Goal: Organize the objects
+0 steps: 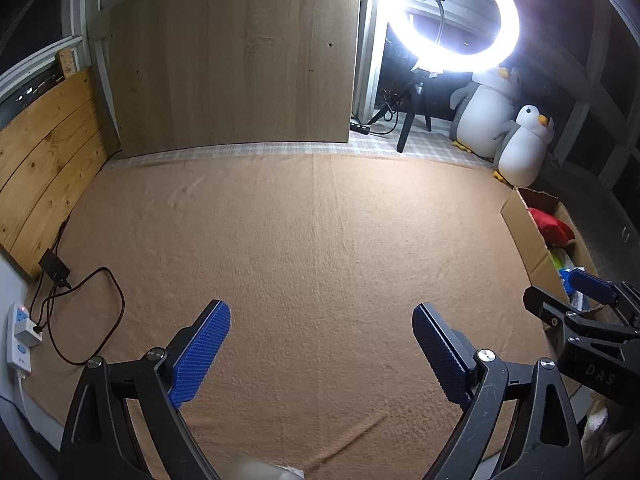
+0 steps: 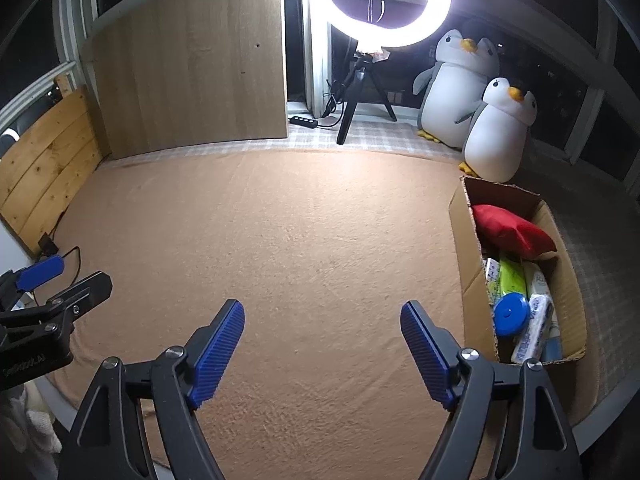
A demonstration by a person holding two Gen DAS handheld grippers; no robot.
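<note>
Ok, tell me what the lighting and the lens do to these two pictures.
Left wrist view: the ring light blows out white and flares at upper right, the corners go black, and the wood panel bows. Right wrist view: the same glare at the top, straight edges curve, yet the cardboard box stays readable.

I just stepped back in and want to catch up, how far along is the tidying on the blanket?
It looks close to finished. The cardboard box already holds a red pouch, a green pack, a blue round lid and white tissue packs. The left gripper and right gripper are both open and hold nothing. No loose items show on the tan blanket, so nothing seems left to collect.
</note>
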